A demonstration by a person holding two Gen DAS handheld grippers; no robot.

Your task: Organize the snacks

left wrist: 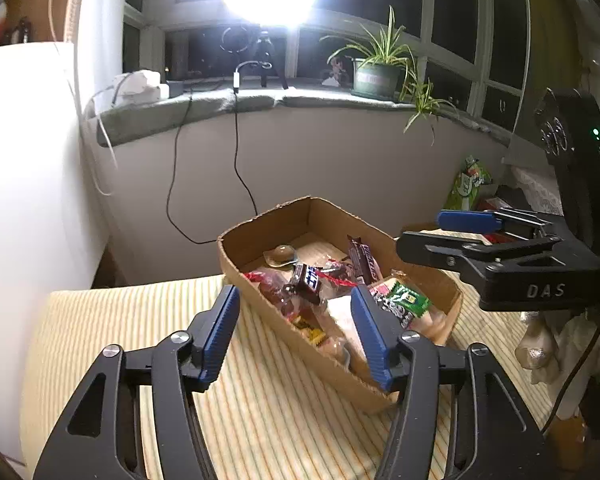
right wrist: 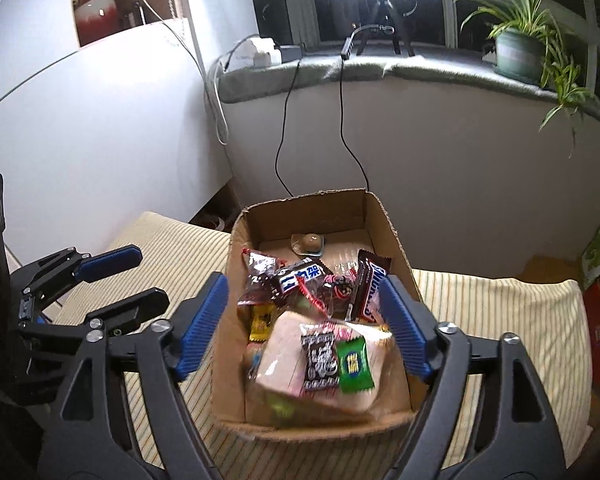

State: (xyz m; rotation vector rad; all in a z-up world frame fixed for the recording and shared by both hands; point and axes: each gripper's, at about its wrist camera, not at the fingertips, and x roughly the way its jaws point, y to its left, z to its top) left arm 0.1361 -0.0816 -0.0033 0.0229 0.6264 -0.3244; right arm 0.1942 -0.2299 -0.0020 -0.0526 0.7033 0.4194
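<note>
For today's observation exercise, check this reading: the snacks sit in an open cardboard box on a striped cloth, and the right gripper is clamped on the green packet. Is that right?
One detail is wrong. The right gripper holds nothing: in the right wrist view its jaws stand open above the cardboard box, clear of the green packet. The snacks do sit in the open box on the striped cloth.

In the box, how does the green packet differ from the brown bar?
The green packet is small, squarish and lies flat on top of the pale bag at the near end of the box. The brown bar is longer, dark, and stands tilted against the right wall, further back. Both are wrapped snacks, and neither sits in any tongs.
</note>
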